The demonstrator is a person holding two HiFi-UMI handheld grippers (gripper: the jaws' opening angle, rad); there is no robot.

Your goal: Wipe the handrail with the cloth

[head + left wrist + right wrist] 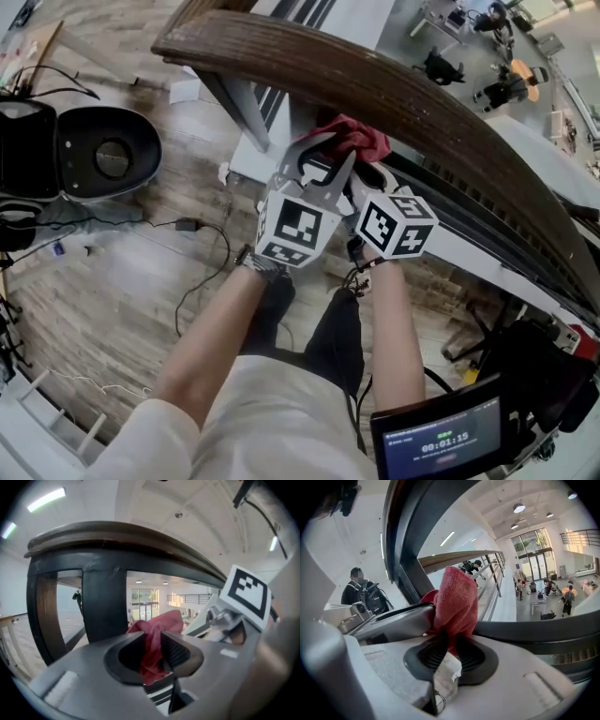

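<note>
A red cloth is held up close to the near edge of the brown wooden handrail. The cloth is bunched into a small lump. Whether the handrail is touched by it cannot be told.

The cloth is pinched by the right gripper. Its two dark pads are pressed tight on the lower part of the cloth, and the rest of the cloth is puffed out above them. A small white tag is seen hanging just below the pads.

The left gripper is held just beside the right one. Its jaws are a little apart. A fold of the cloth is hung down between them, and it is not squeezed. The fold is laid against one ribbed pad; if the other pad is touched cannot be told.

In the left gripper view, a thick dark post is seen under the handrail, off to the left of the cloth.

From the head view, the two marker cubes are seen side by side, almost touching. A wooden floor is seen far below, with a thin black cable laid on it
</note>
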